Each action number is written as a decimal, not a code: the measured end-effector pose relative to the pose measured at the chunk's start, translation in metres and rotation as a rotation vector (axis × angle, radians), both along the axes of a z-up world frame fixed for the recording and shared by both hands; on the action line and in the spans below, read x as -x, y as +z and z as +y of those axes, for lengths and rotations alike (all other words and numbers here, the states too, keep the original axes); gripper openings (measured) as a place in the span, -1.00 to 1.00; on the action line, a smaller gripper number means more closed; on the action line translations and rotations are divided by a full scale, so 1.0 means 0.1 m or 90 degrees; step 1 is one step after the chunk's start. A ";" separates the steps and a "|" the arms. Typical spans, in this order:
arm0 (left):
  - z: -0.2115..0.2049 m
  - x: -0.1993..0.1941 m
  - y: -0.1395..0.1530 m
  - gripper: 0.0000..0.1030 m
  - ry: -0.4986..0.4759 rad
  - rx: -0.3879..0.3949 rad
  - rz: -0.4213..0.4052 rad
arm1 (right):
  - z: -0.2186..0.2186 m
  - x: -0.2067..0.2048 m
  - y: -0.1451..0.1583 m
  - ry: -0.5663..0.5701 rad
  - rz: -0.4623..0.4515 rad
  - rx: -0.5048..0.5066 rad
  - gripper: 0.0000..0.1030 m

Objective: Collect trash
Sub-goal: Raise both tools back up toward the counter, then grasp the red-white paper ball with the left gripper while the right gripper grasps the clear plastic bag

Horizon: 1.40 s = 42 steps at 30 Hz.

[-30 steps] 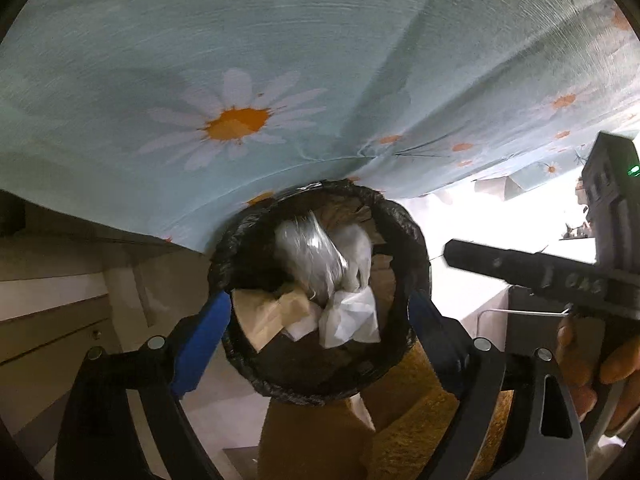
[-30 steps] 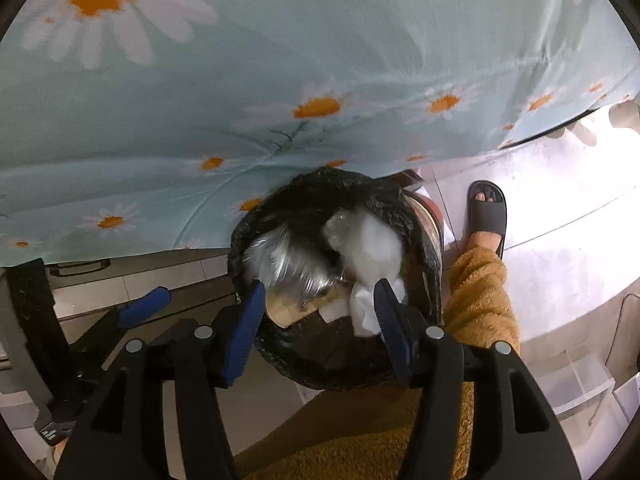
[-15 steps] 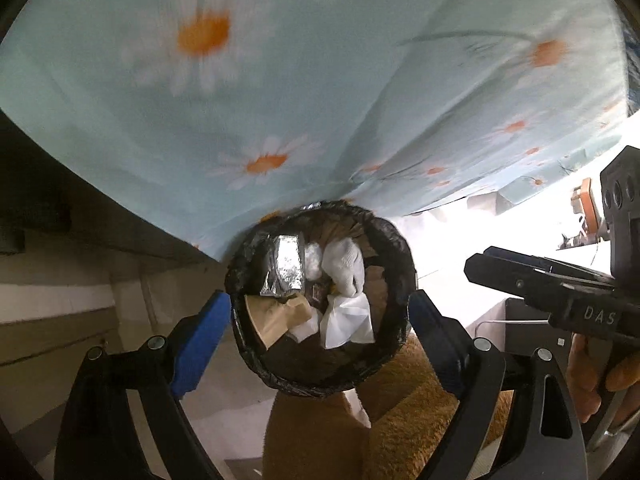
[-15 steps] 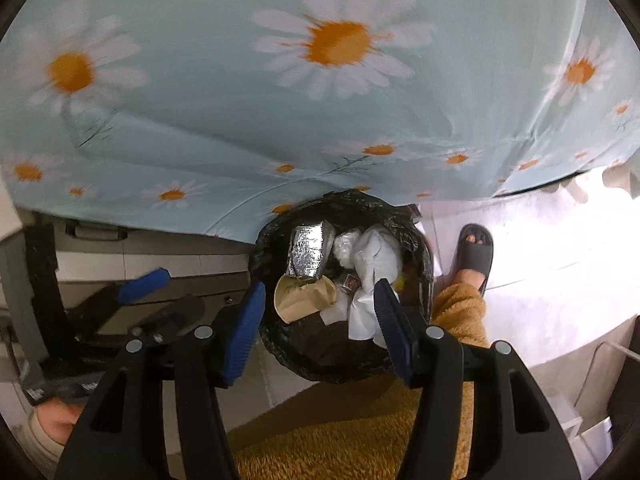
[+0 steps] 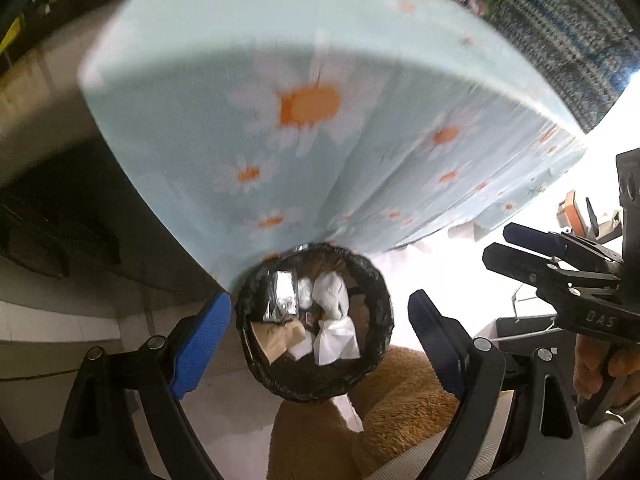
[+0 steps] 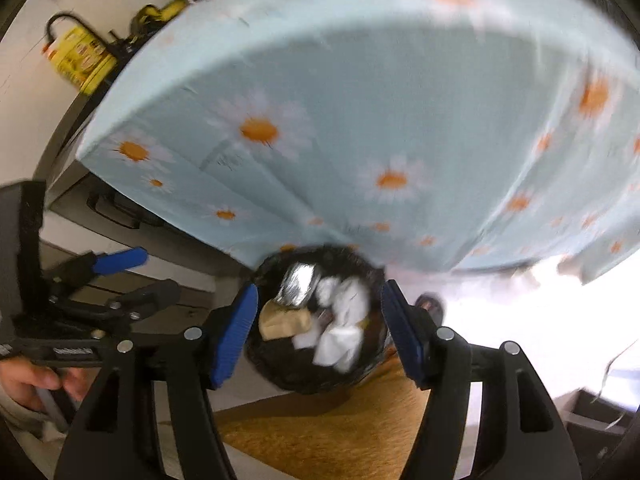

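A bin with a black liner (image 5: 372, 280) (image 6: 280, 376) stands on the floor under the table's edge. In it lie a foil wrapper (image 5: 282, 300) (image 6: 298, 284), crumpled white tissue (image 5: 334, 328) (image 6: 340, 320) and brown paper (image 5: 280, 338) (image 6: 284, 322). My left gripper (image 5: 319, 300) (image 6: 156, 272) hangs well above the bin, wide open and holding nothing. My right gripper (image 6: 320, 292) (image 5: 504, 246) hovers beside it at about the same height. Its jaws are opening and nothing is between them.
A table draped in a light blue daisy cloth (image 5: 304, 120) (image 6: 360, 100) overhangs the bin's far side. A person's fluffy orange trouser leg (image 5: 400, 392) is next to the bin, with a slippered foot (image 6: 430, 306). A yellow object (image 6: 80, 60) hangs at upper left.
Both grippers have risen, so the bin looks smaller and the tabletop's edge has come into view. The right gripper's jaws stand wider apart than before.
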<state>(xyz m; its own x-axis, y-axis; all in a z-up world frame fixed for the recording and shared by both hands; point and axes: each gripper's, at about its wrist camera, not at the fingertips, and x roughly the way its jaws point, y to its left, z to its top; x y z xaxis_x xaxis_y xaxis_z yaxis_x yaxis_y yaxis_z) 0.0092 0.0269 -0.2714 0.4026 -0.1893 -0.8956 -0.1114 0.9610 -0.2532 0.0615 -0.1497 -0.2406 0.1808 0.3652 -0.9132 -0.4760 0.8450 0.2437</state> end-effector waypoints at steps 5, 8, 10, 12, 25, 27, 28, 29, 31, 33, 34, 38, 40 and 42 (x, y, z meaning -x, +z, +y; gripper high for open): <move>0.04 0.03 0.39 0.70 -0.005 -0.001 -0.043 | 0.05 -0.02 0.36 0.015 -0.052 -0.003 0.25; 0.02 0.02 0.60 0.70 -0.020 -0.008 -0.059 | 0.12 -0.03 0.60 0.025 -0.090 0.003 0.42; 0.00 0.00 0.79 0.70 -0.024 -0.008 -0.080 | 0.16 -0.07 0.75 0.025 -0.097 0.000 0.46; -0.02 -0.03 0.90 0.70 -0.027 -0.013 -0.096 | 0.22 -0.11 0.87 0.033 -0.113 -0.005 0.46; 0.06 -0.48 1.53 0.70 0.024 -0.048 -0.167 | 0.46 -0.80 1.43 0.089 -0.169 -0.054 0.52; 0.10 -0.58 1.58 0.70 0.040 -0.047 -0.170 | 0.49 -0.96 1.47 0.102 -0.169 -0.063 0.52; 0.12 -0.63 1.60 0.70 0.049 -0.047 -0.170 | 0.51 -1.02 1.48 0.107 -0.170 -0.065 0.53; 0.13 -0.68 1.62 0.70 0.057 -0.050 -0.169 | 0.52 -1.11 1.49 0.114 -0.171 -0.070 0.56; 0.16 -0.77 1.63 0.70 0.070 -0.057 -0.164 | 0.53 -1.26 1.49 0.123 -0.170 -0.078 0.65; 0.19 -0.89 1.65 0.70 0.083 -0.062 -0.157 | 0.55 -1.41 1.47 0.133 -0.169 -0.082 0.67; 0.20 -0.95 1.65 0.70 0.086 -0.063 -0.152 | 0.56 -1.50 1.45 0.140 -0.168 -0.085 0.67; 0.26 -1.17 1.65 0.70 0.101 -0.083 -0.127 | 0.64 -1.82 1.36 0.164 -0.159 -0.090 0.67; 0.30 -1.30 1.65 0.70 0.111 -0.090 -0.117 | 0.66 -1.94 1.32 0.174 -0.161 -0.090 0.67; 0.33 -1.42 1.65 0.70 0.119 -0.096 -0.108 | 0.68 -2.10 1.25 0.179 -0.151 -0.095 0.67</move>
